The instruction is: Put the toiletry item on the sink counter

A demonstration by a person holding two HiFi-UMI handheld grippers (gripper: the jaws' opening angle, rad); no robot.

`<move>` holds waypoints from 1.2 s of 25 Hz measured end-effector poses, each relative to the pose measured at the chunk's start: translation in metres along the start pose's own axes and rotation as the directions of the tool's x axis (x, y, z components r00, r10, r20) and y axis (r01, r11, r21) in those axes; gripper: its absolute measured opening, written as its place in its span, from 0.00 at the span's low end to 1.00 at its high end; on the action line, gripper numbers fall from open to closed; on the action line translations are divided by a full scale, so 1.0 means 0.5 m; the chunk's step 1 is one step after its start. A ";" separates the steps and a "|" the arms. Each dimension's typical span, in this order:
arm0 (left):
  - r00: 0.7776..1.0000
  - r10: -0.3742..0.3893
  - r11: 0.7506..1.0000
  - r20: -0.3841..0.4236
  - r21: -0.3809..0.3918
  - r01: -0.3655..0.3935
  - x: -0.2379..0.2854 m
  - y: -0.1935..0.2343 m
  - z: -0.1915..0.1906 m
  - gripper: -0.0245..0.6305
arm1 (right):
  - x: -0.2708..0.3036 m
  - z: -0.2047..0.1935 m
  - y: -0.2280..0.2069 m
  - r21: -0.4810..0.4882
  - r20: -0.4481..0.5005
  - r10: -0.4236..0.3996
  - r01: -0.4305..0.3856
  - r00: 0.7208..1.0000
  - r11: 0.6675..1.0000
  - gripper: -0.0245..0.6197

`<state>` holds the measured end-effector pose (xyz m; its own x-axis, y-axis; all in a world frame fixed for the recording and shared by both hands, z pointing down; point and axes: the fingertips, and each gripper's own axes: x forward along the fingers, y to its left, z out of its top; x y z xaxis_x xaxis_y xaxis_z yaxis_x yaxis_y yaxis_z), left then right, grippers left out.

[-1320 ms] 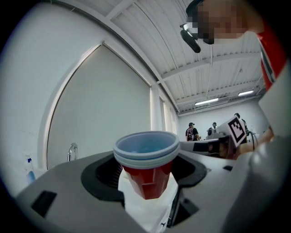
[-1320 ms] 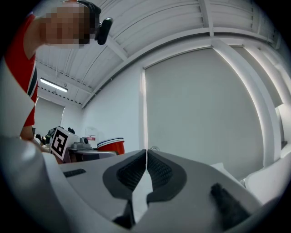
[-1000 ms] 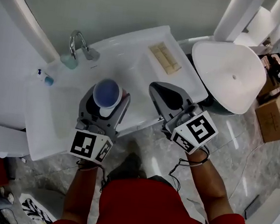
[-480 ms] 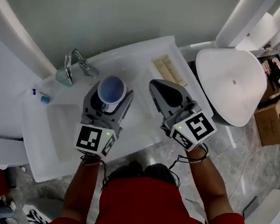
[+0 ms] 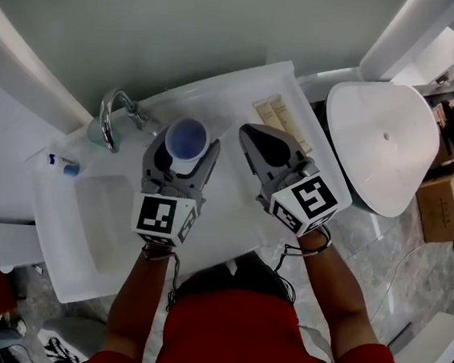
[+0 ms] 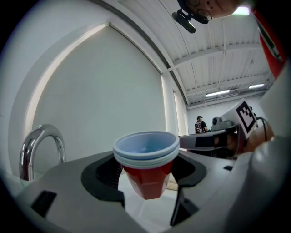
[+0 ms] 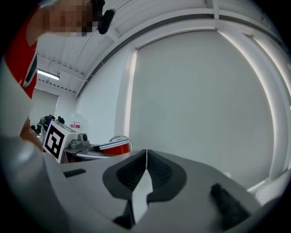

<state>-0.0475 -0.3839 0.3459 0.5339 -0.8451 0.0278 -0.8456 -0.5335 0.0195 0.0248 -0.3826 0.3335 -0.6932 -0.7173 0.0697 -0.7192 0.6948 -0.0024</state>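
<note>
Cup (image 6: 145, 157), red outside and pale blue inside, sits right between the jaws of the left gripper (image 5: 183, 151). They're spread wide and pinching its sides just under the rim. In the head view that's about the middle of the frame, over the white sink counter (image 5: 248, 98) and a bit right of the faucet (image 5: 113, 115) in the upper left. Can't tell if the cup's base touches the counter. Right gripper (image 5: 254, 138) is just right of it, near the cup but apart, jaws pressed together with nothing in them.
</note>
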 end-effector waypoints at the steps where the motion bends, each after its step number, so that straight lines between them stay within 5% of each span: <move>1: 1.000 0.012 1.000 -0.006 -0.001 -0.012 0.010 0.007 -0.006 0.53 | 0.009 -0.006 -0.008 -0.001 -0.004 0.004 -0.004 1.000 1.000 0.09; 13: 0.979 0.190 0.982 -0.075 0.016 -0.189 0.143 0.089 -0.090 0.53 | 0.123 -0.074 -0.106 -0.039 -0.071 0.049 -0.052 0.996 0.998 0.09; 30: 0.895 0.401 0.916 -0.196 0.055 -0.398 0.266 0.187 -0.222 0.53 | 0.218 -0.188 -0.189 -0.003 -0.137 0.068 -0.069 0.988 0.998 0.09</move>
<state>-0.0553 -0.5423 0.4623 0.1393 -0.9635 0.2287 -0.9869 -0.1541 -0.0479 0.0216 -0.5219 0.4349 -0.7275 -0.6548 0.2050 -0.6695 0.7428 -0.0037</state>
